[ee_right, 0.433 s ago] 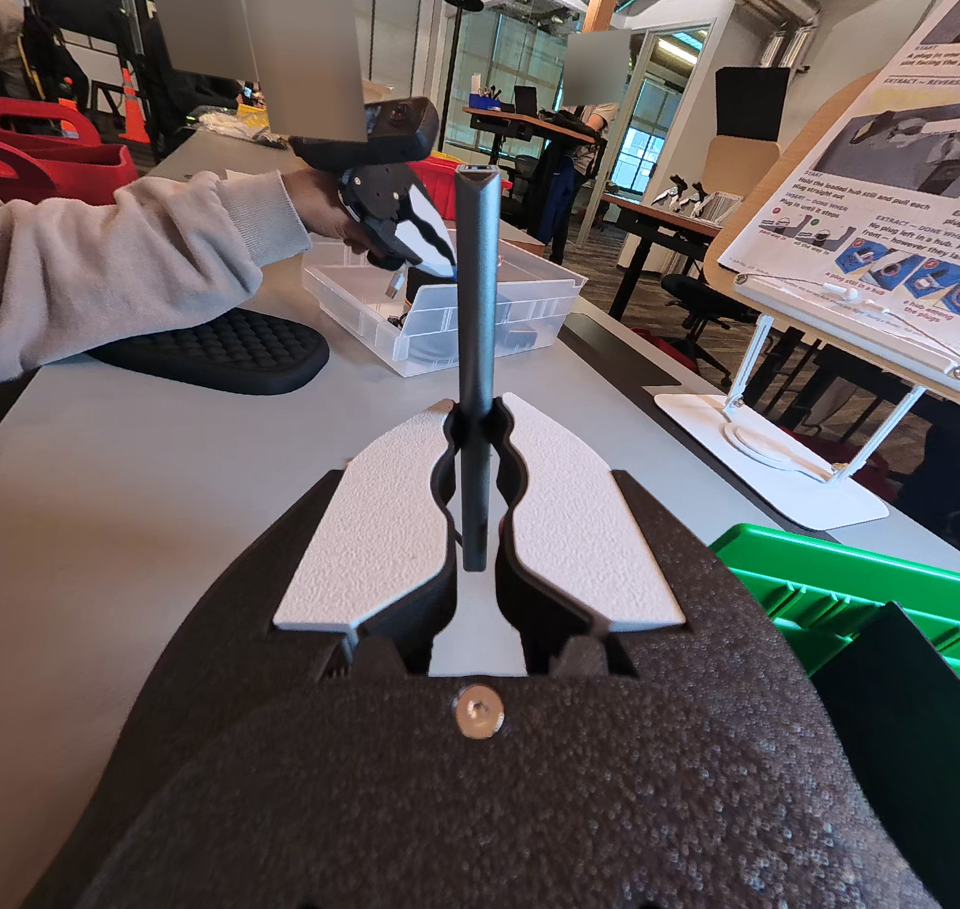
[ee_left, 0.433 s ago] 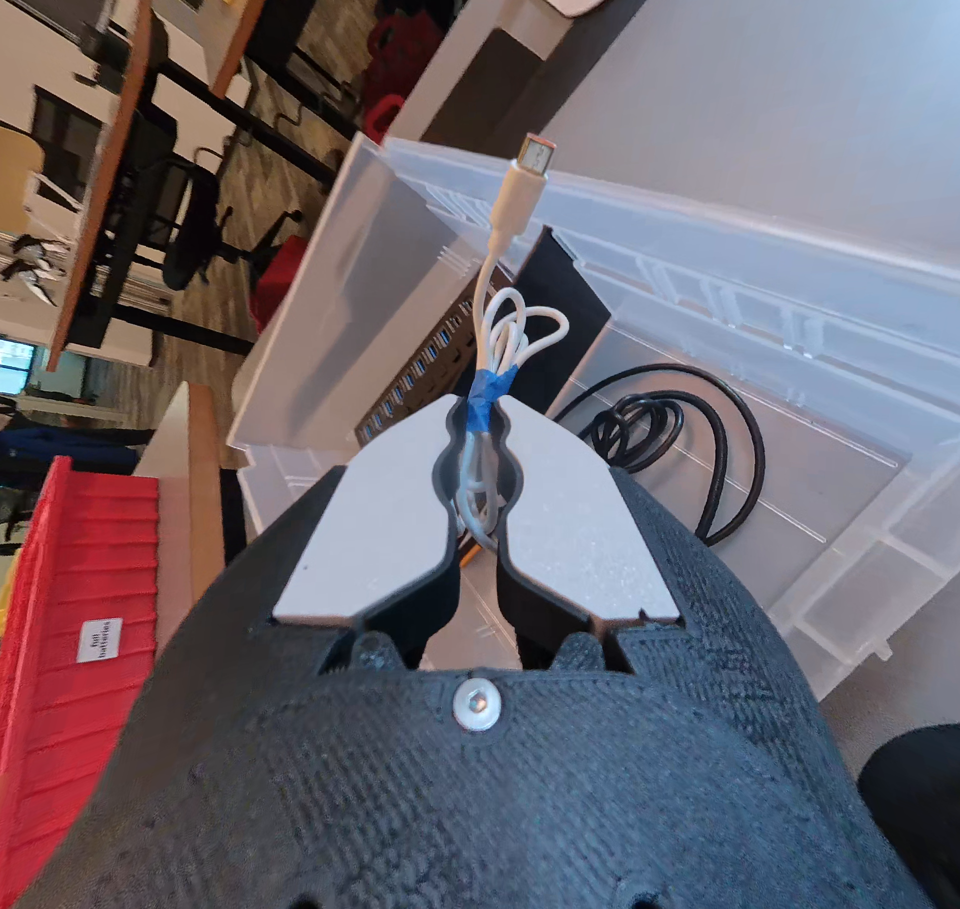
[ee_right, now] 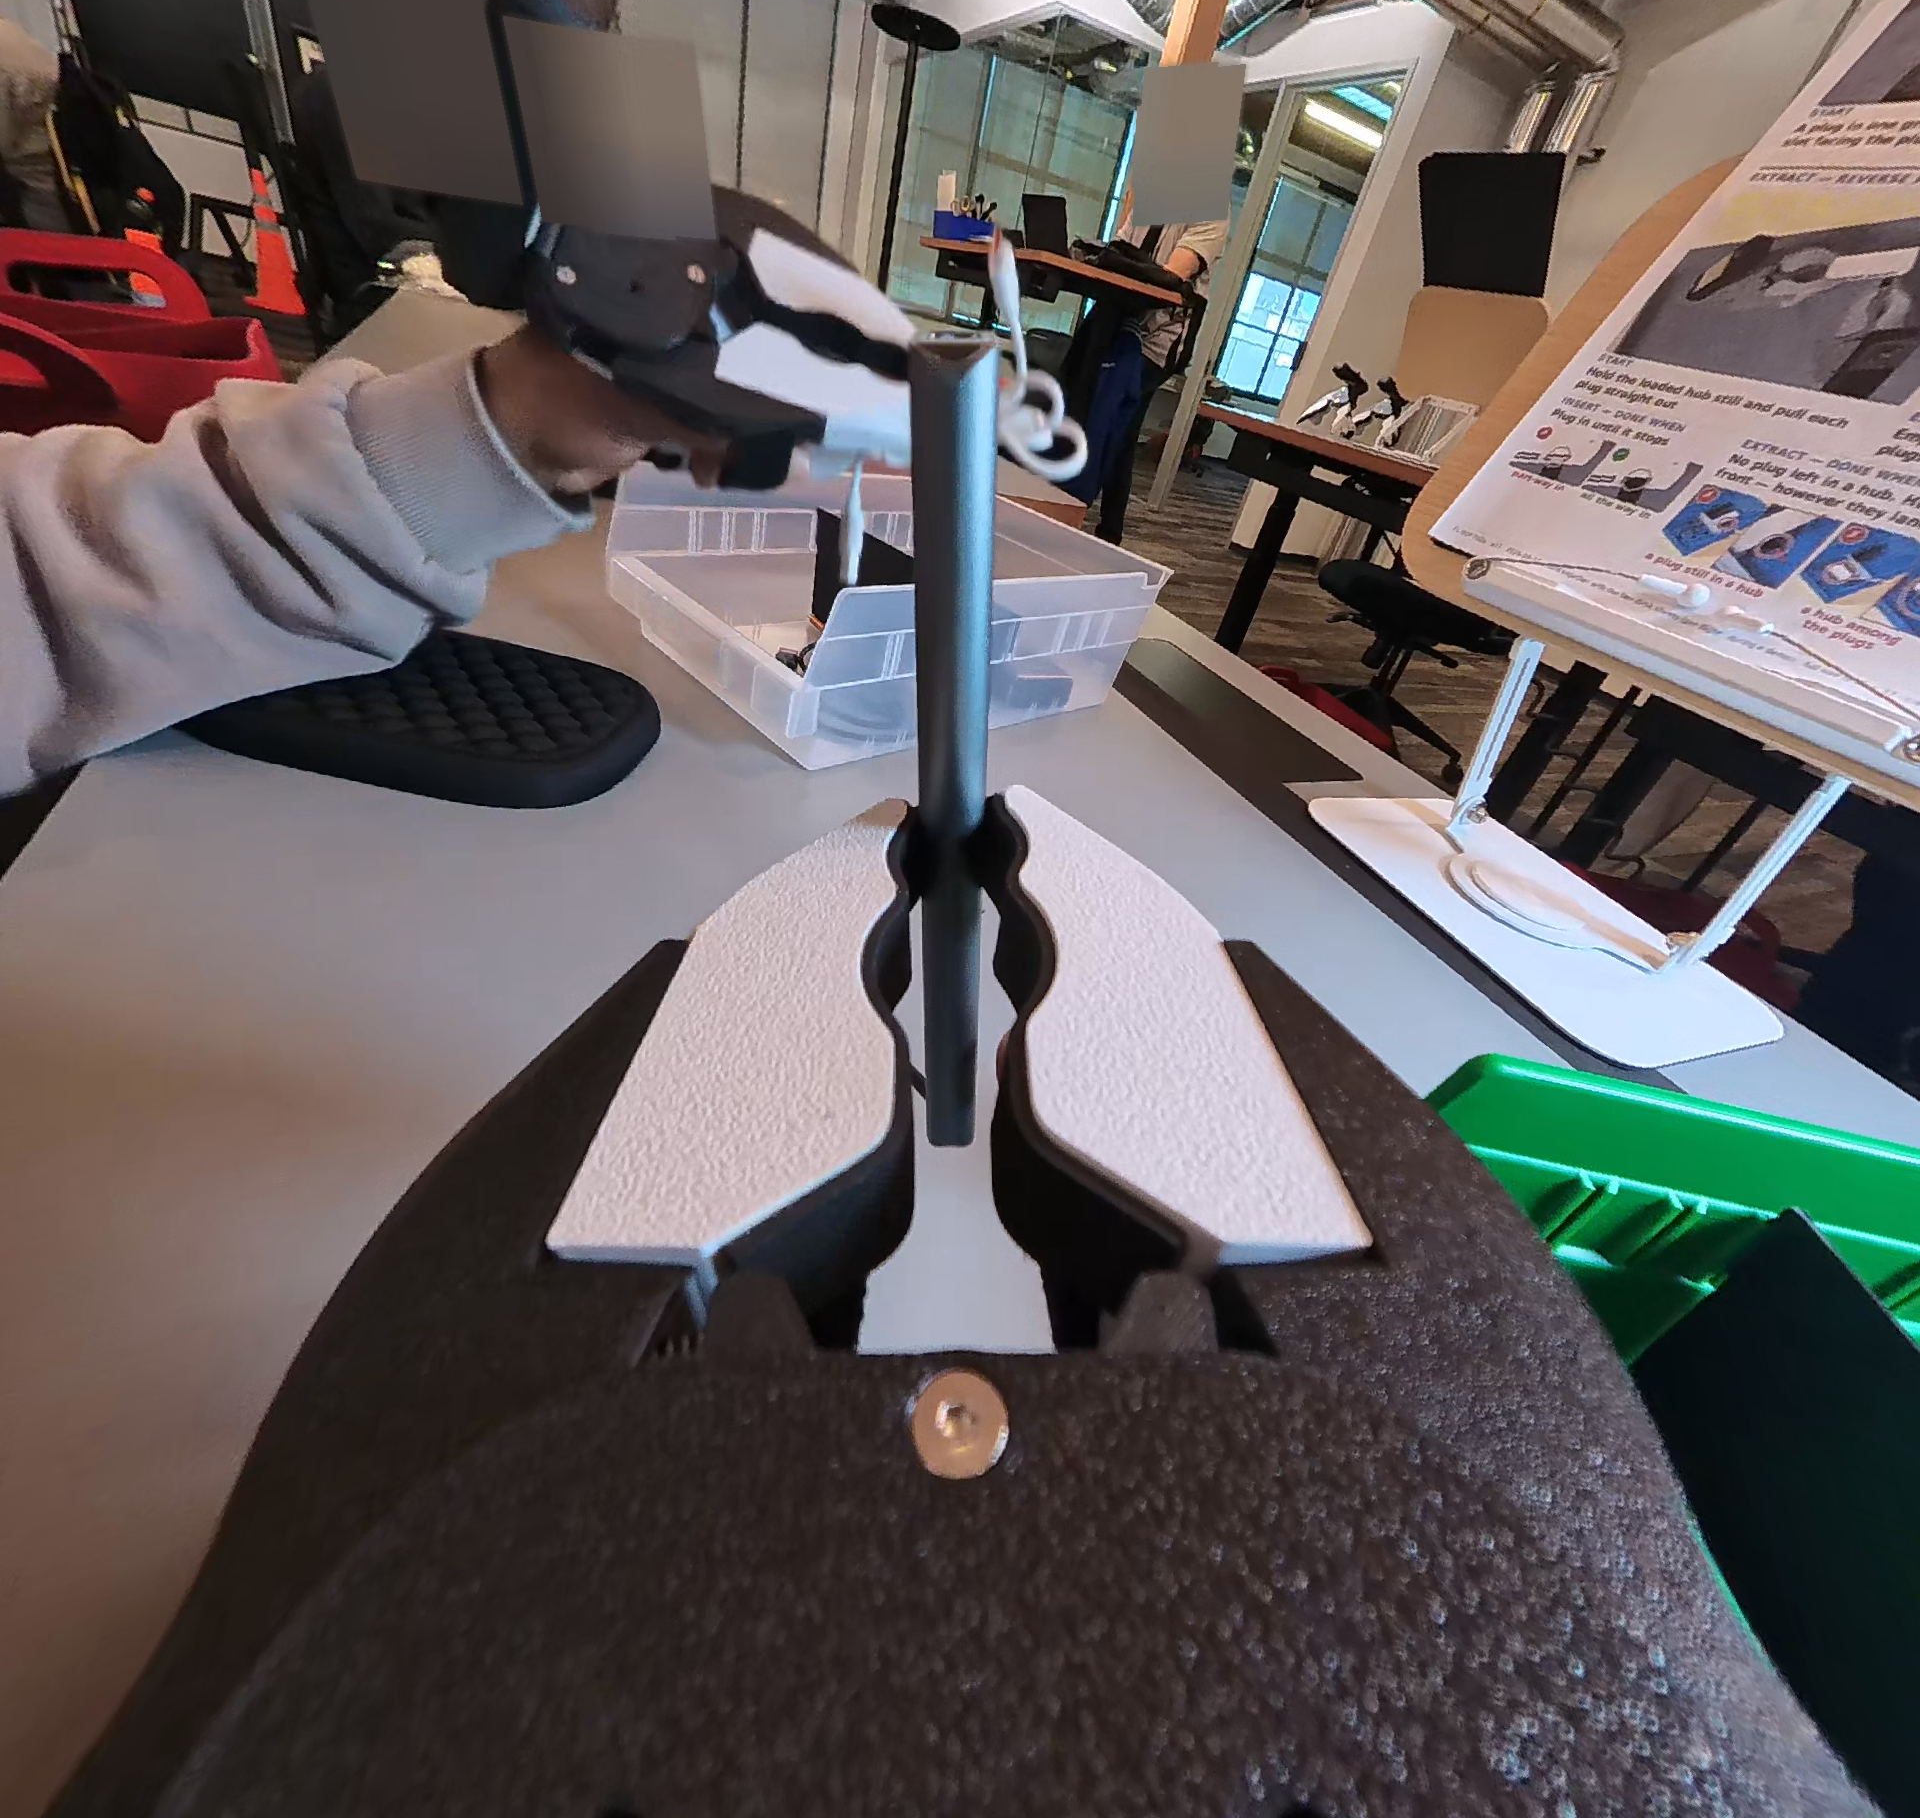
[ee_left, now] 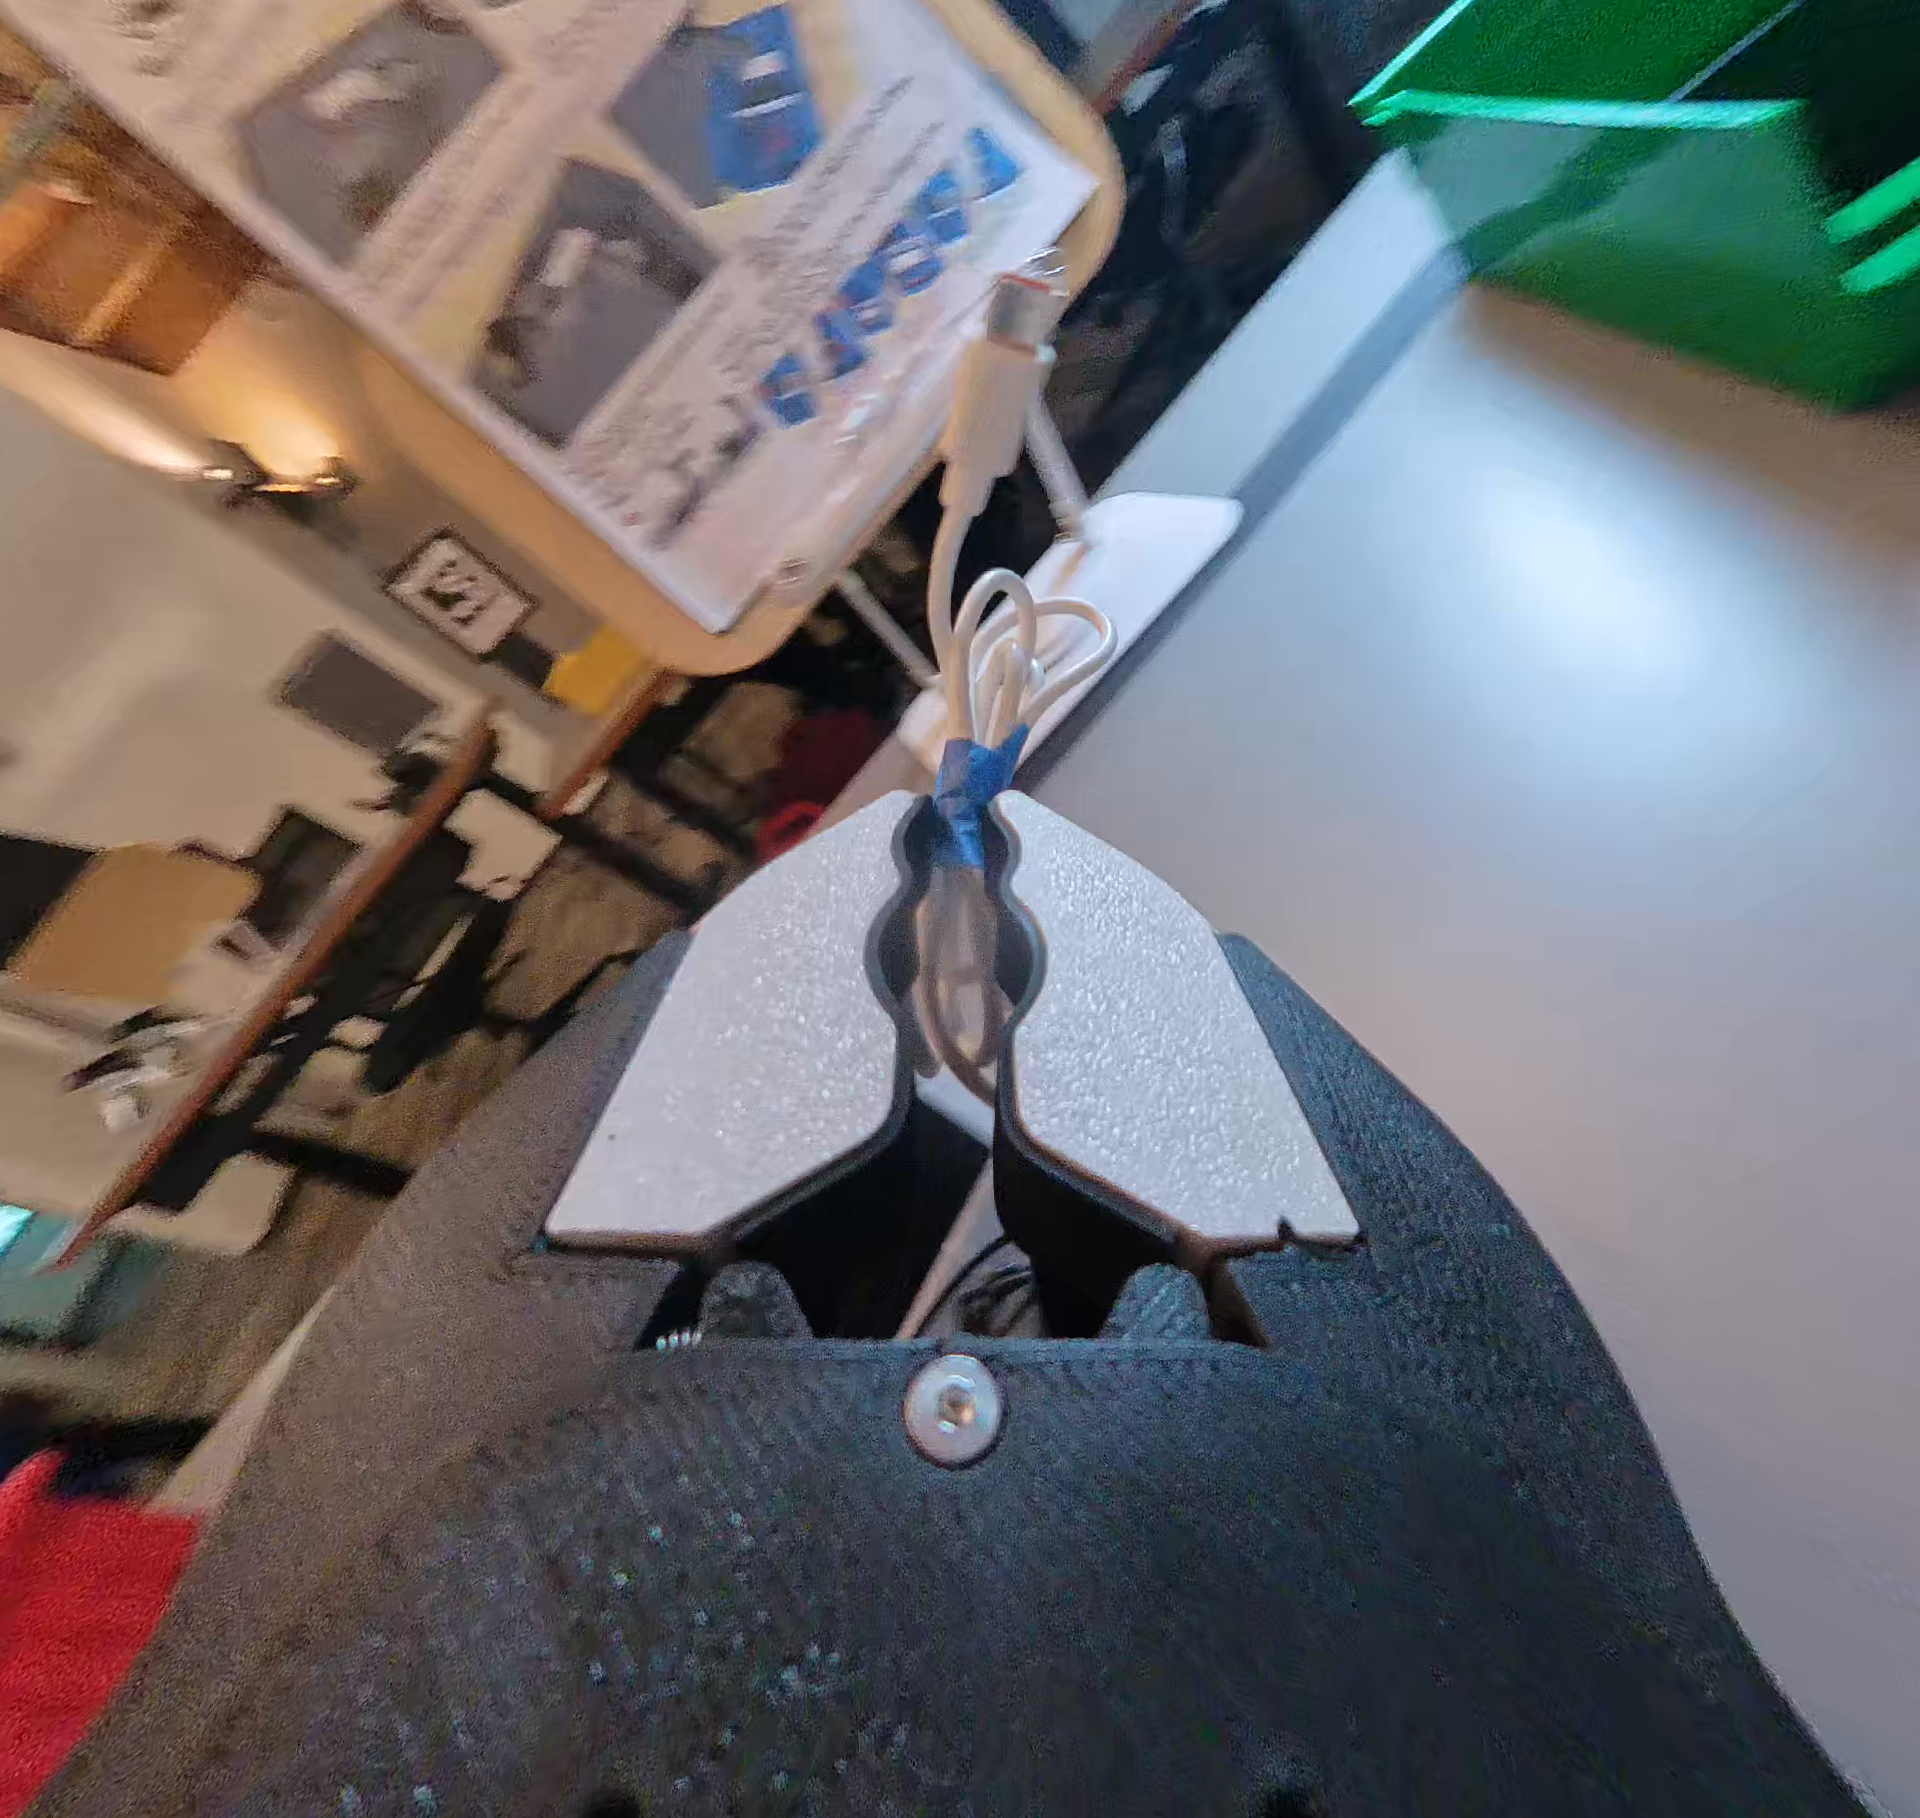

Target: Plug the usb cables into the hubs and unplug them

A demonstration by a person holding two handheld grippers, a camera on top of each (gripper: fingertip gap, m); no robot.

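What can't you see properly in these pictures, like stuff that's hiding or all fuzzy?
- Left wrist view: the instruction board is smeared by motion blur.
- Left wrist view: the white usb cable has its lower coil hidden between the left gripper fingers.
- Right wrist view: the grey hub shows edge-on, so its ports are out of sight.
- Right wrist view: the clear bin contents are partly blocked by the hub.
- Right wrist view: the green bin is cut off by the picture's edge.

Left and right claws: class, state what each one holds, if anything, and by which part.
The left claw grips the white USB cable at its blue-taped coiled bundle, plug pointing forward. The right claw grips the dark grey hub near its lower end, upright.
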